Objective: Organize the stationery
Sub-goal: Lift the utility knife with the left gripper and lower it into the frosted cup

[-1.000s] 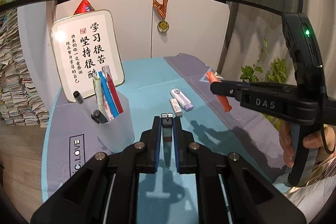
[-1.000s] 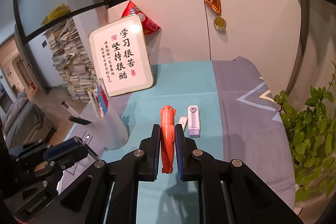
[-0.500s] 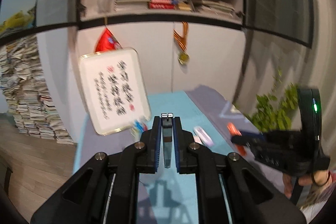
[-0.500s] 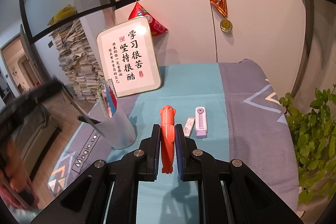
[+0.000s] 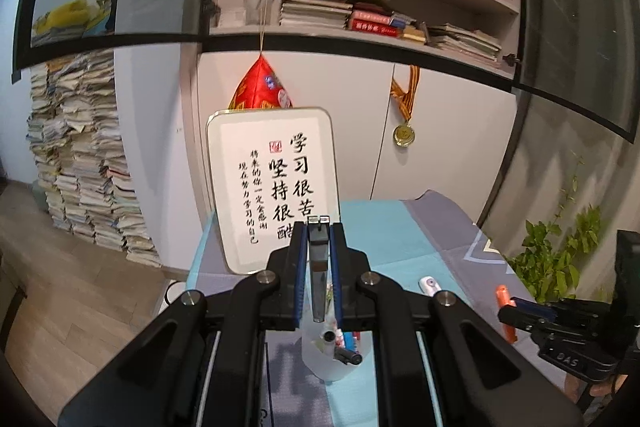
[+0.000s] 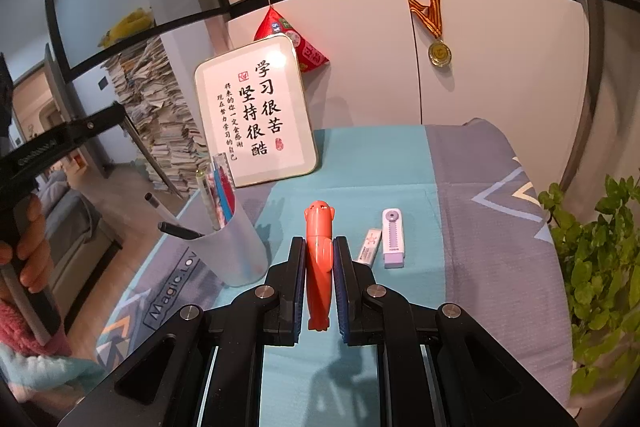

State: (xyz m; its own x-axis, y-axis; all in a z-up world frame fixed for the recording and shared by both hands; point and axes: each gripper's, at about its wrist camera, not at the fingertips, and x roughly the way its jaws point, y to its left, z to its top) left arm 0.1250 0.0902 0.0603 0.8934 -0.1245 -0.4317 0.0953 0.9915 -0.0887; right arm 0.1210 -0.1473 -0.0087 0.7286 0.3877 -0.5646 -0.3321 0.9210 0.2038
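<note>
My left gripper (image 5: pixel 319 227) is shut on a slim dark item with a metal tip (image 5: pixel 318 267). It hangs above a frosted pen cup (image 5: pixel 332 355) that holds several pens. The right gripper (image 6: pixel 319 243) is shut on an orange figure-shaped pen (image 6: pixel 319 267), held upright over the teal tablecloth (image 6: pixel 360 163). In the right wrist view the cup (image 6: pixel 236 251) stands left of that gripper. A white eraser (image 6: pixel 370 247) and a purple-and-white slider (image 6: pixel 393 239) lie just to its right. The left gripper's arm (image 6: pixel 60 143) shows at the left edge, gripped by a hand.
A framed calligraphy board (image 6: pixel 256 115) leans against the white cabinet behind the cup. A green plant (image 6: pixel 600 267) stands off the table's right side. Stacks of papers (image 5: pixel 80 155) pile up on the floor at the left, and bookshelves run above.
The left gripper has risen and tilted upward with its dark item, now hanging over the cup instead of beside it. The right gripper has kept still with the orange pen.
</note>
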